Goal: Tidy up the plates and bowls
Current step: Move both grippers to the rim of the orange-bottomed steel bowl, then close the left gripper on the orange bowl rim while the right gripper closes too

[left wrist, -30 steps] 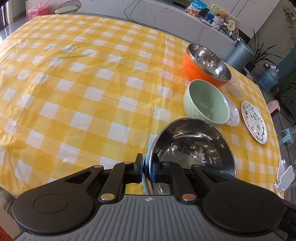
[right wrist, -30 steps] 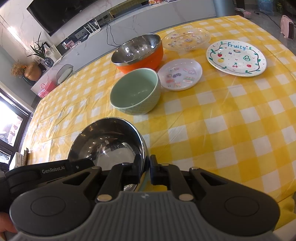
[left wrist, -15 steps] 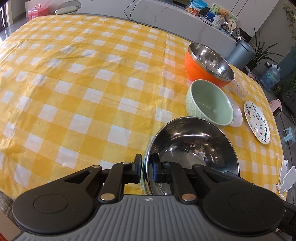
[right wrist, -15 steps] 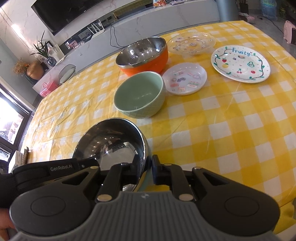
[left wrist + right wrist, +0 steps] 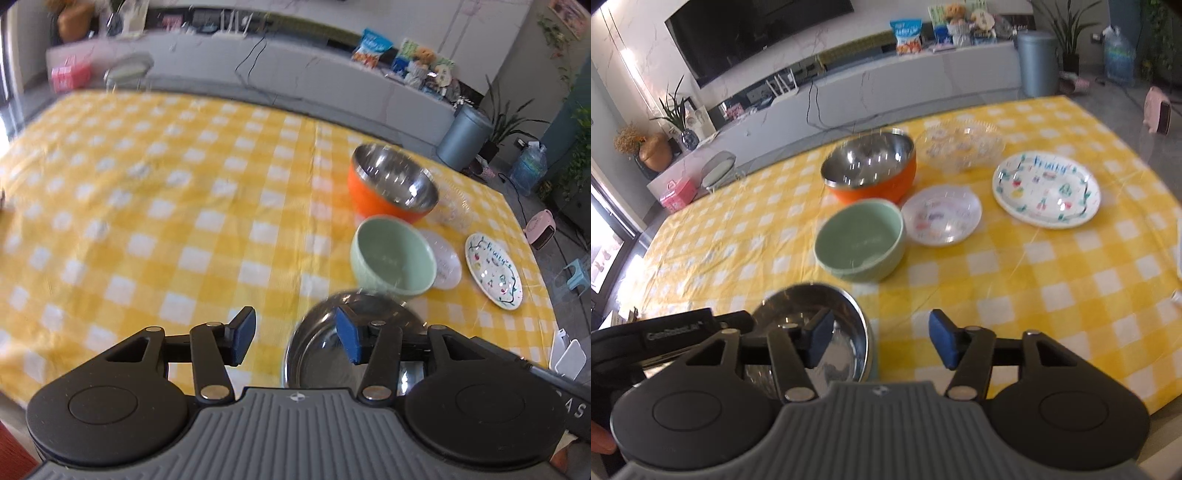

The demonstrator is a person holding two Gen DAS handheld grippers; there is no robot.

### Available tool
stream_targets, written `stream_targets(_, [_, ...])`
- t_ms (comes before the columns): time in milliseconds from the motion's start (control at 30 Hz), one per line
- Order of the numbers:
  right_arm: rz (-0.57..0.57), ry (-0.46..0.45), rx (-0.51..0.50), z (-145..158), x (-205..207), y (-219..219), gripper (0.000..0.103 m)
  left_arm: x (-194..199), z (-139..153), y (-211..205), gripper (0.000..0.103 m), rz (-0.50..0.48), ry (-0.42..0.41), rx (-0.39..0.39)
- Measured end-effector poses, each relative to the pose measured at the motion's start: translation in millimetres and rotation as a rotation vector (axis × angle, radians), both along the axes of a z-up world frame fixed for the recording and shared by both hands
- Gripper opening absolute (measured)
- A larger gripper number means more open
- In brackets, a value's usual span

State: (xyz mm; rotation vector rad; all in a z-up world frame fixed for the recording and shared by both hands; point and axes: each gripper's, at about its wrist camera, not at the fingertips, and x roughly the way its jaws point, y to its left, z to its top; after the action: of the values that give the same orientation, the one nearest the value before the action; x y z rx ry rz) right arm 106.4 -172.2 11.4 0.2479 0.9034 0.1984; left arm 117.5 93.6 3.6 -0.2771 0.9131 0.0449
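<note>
Steel bowl (image 5: 332, 354) sits on the tabletop (image 5: 155, 229) at the near edge, just in front of the green bowl (image 5: 393, 256), and nothing is gripping it. Left gripper (image 5: 295, 338) jaws are opening, spread across the bowl's left rim without pressing it; right gripper (image 5: 881, 338) jaws are opening too, straddling the right rim, pads clear. Risk 1: one pad of each gripper hangs inside the bowl, so a sideways pull before clearing the rim could hook it and drag or tip it off the near edge. Risk 2: the steel bowl and green bowl are nearly touching, so a nudge forward likely knocks them together. Further back, the orange bowl (image 5: 871, 168) sits just behind the green one, small white plate (image 5: 942, 216) just beside it, clear glass dish (image 5: 960, 147) and the "Fruity" plate (image 5: 1047, 190) off to the side. Any reach toward the plates has to go over or around the bowls. Both views are motion-blurred, so exact rim clearance is hard to call.
</note>
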Motion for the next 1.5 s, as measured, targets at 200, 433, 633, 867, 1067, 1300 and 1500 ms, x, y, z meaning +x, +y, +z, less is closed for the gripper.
stream_targets(200, [-0.032, -0.041, -0.035, 21.0, 12.9, -12.7, 0.065, 19.0, 29.9, -10.8, 0.057, -0.085, -0.044, 0.014])
stream_targets(433, [-0.04, -0.067, -0.085, 35.4, 39.8, -21.8, 0.07, 52.8, 45.0, -26.1, 0.057, -0.173, -0.05, 0.028])
stream_targets(633, [-0.038, -0.069, -0.124, 37.2, 72.1, -24.3, 0.075, 90.3, 42.9, -29.4, 0.057, -0.211, -0.032, 0.005])
stream_targets(867, [-0.057, -0.035, -0.103, 26.3, 115.3, -31.5, 0.075, 128.3, 30.9, -28.1, 0.058, -0.227, -0.03, -0.065])
stream_targets(1067, [-0.097, 0.026, -0.038, 9.5, 153.1, -43.8, 0.073, 162.0, 13.0, -27.4, 0.059, -0.218, 0.003, -0.113])
stream_targets(1300, [-0.115, 0.078, 0.029, -8.9, 189.0, -45.3, 0.064, 194.4, -10.5, -30.1, 0.059, -0.203, 0.042, -0.089])
stream_targets(1500, [-0.092, 0.094, 0.096, -16.9, 212.4, -24.7, 0.059, 216.8, -32.7, -21.5, 0.051, -0.168, 0.088, -0.106])
